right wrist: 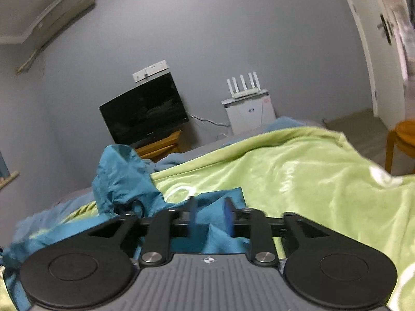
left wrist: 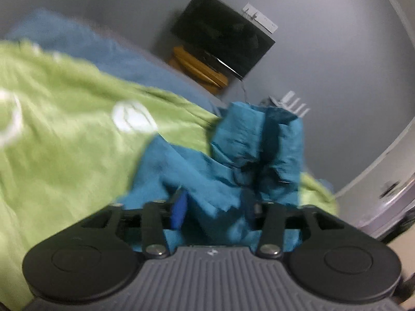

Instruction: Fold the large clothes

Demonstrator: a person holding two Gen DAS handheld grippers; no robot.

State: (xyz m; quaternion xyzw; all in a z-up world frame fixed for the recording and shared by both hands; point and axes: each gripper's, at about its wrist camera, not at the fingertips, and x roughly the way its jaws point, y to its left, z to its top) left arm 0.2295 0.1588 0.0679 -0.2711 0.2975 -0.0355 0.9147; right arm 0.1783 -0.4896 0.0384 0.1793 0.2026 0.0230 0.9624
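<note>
A teal garment (left wrist: 233, 155) lies bunched on a green blanket (left wrist: 64, 142). In the left wrist view my left gripper (left wrist: 215, 207) has cloth bunched between its fingers; one blue pad (left wrist: 179, 212) shows, the other is hidden by fabric. The view is blurred. In the right wrist view the same teal garment (right wrist: 122, 178) rises in a crumpled peak at left. My right gripper (right wrist: 211, 215) has its blue pads (right wrist: 229, 215) a little apart with a flat teal edge between them.
A dark TV (right wrist: 144, 111) on a wooden stand (right wrist: 160, 142) stands against the grey wall. A white router sits on a white box (right wrist: 249, 111). A blue sheet (left wrist: 90, 49) lies beyond the blanket. A door (right wrist: 384, 51) and an orange stool (right wrist: 402, 142) are at right.
</note>
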